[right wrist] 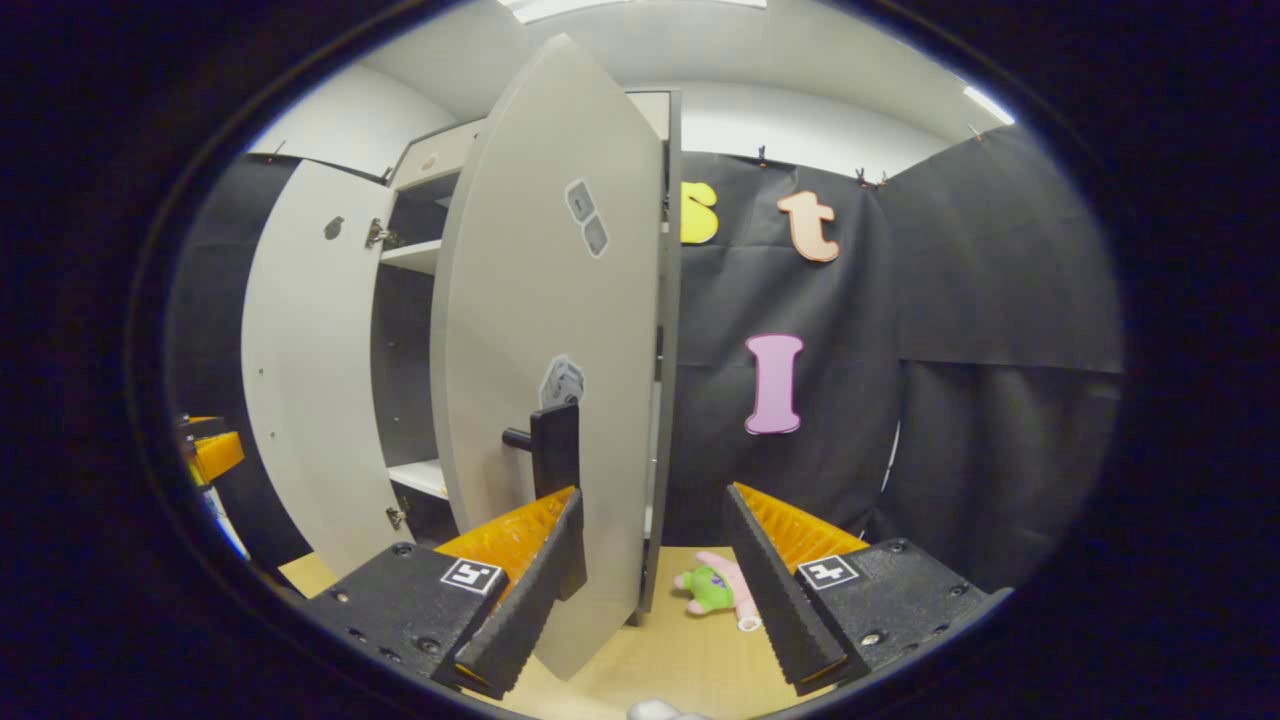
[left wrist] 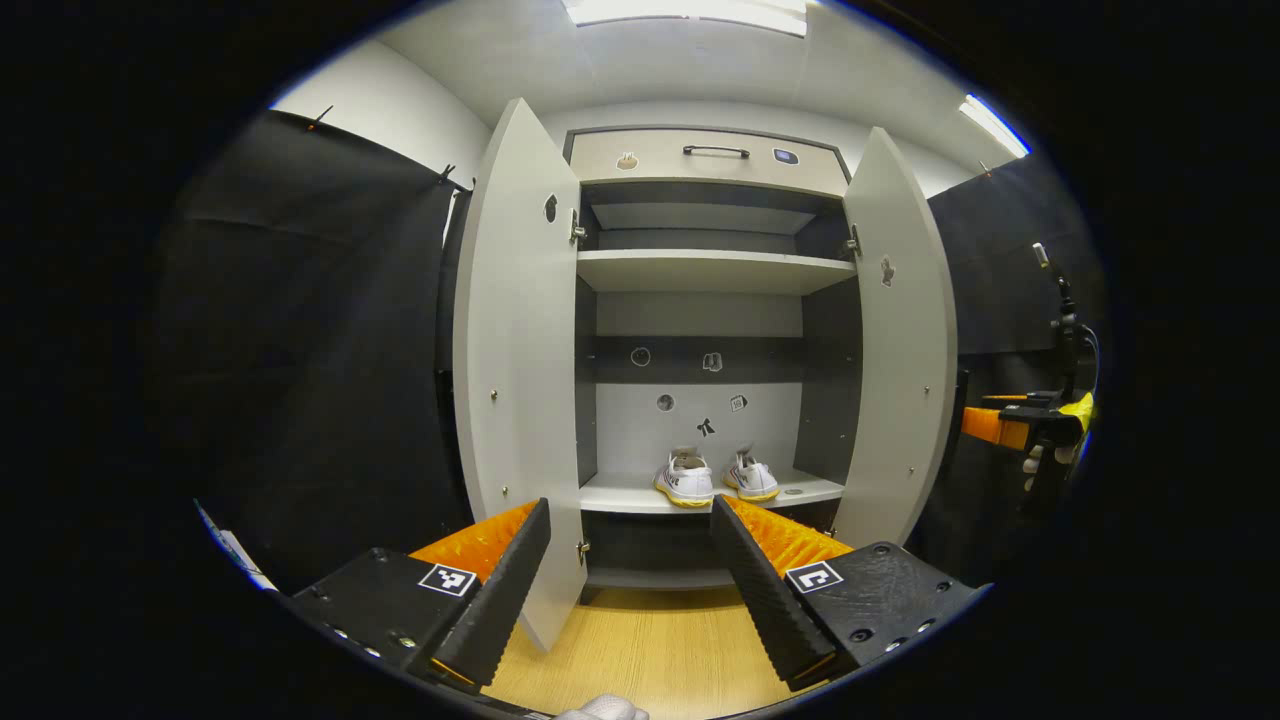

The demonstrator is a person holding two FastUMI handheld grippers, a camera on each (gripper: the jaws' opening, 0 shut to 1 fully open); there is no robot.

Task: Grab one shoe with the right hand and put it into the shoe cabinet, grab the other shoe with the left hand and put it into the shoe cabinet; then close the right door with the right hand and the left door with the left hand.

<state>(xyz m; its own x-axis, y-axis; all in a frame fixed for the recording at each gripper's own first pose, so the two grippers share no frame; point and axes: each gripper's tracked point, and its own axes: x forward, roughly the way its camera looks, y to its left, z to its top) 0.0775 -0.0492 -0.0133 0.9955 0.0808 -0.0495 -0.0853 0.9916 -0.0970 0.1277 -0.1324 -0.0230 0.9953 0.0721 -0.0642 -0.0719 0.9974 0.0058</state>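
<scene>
1. Left gripper (left wrist: 630, 560): jaws wide apart, holding nothing; faces the shoe cabinet (left wrist: 710, 160) head-on, between its two open doors.
2. Right gripper (right wrist: 655, 555): jaws wide apart, holding nothing; sits just off the outer face of the right door (right wrist: 550, 330), whose free edge falls between the fingers. Also seen at the far right edge of the left gripper view.
3. Door handle (right wrist: 545, 445): dark, upright bar on the right door's outer face, just above and beside the right gripper's left-hand finger.
4. Left door (left wrist: 520, 340): swung fully open, just beyond the left gripper's left-hand finger.
5. Stuffed toy (right wrist: 715, 590): green and pink, lying on the wooden floor (left wrist: 650, 650) beside the cabinet.
6. Pair of white sneakers (left wrist: 715, 478): side by side on the lower shelf (left wrist: 620, 495), heels toward the opening, long axes running front to back. Both shoes appear stowed.
7. Judgement: door closing remains; the right gripper is nearer the right door, which must swing leftward, toward the cabinet front.
</scene>
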